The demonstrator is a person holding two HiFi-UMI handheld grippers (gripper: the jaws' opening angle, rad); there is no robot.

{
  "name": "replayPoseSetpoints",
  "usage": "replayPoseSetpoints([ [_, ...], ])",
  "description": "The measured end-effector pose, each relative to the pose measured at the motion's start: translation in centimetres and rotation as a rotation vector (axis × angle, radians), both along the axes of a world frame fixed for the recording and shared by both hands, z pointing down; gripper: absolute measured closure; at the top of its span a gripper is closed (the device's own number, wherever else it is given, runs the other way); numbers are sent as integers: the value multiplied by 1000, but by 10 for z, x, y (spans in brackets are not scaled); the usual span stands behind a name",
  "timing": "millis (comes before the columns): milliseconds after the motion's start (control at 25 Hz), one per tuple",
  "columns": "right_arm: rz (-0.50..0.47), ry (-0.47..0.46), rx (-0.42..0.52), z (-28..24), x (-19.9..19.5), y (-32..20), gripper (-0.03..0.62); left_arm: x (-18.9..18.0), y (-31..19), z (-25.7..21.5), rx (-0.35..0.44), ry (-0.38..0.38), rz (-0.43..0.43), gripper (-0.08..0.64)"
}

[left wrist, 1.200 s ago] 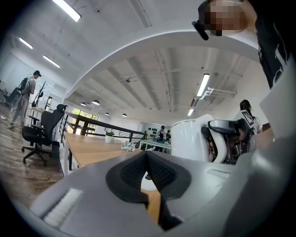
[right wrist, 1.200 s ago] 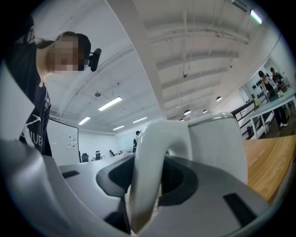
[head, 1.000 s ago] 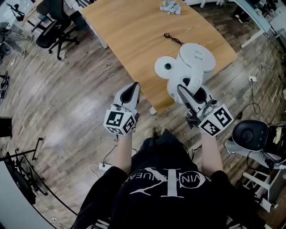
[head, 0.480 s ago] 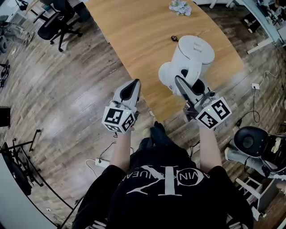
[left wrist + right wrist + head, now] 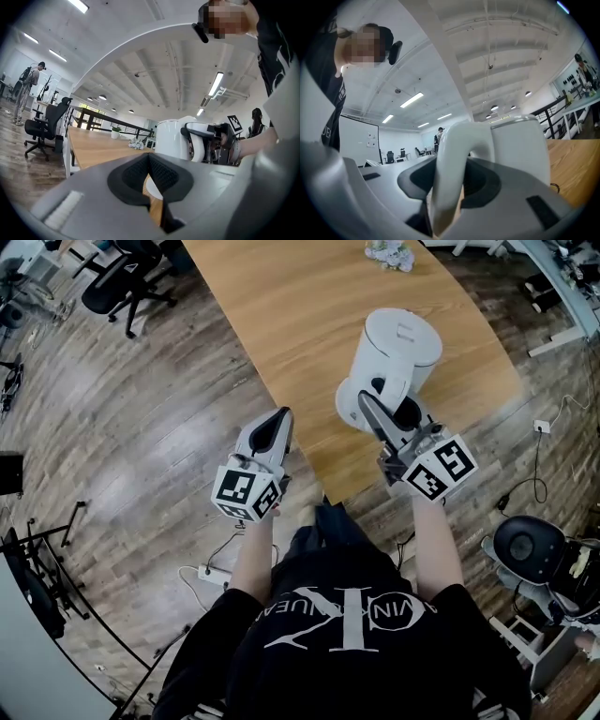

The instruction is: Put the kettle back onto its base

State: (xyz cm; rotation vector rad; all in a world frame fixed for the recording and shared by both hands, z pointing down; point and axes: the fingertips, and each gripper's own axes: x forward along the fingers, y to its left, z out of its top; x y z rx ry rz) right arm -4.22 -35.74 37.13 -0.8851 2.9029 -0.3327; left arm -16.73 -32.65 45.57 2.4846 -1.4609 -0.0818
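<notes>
Kettle (image 5: 396,351): white, smooth, cylindrical, flat round lid; stands over the near edge of the wooden table (image 5: 281,324). White disc base (image 5: 349,407) shows partly beneath it (seated or not, cannot tell). Right gripper (image 5: 382,418): ribbed black pads (image 5: 483,182) clamped on the curved handle (image 5: 454,154). Left gripper (image 5: 274,427): jaws closed, empty, off the table's near edge, above plank floor (image 5: 122,427).
</notes>
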Motion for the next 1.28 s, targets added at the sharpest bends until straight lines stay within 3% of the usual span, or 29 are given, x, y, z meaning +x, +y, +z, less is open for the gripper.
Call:
replayPoseSetpoints([
  [320, -29, 1, 28, 7, -8, 2, 454, -1, 7, 10, -11, -7, -20, 549],
  [1280, -144, 174, 34, 31, 6, 36, 454, 7, 0, 3, -5, 14, 0, 549],
])
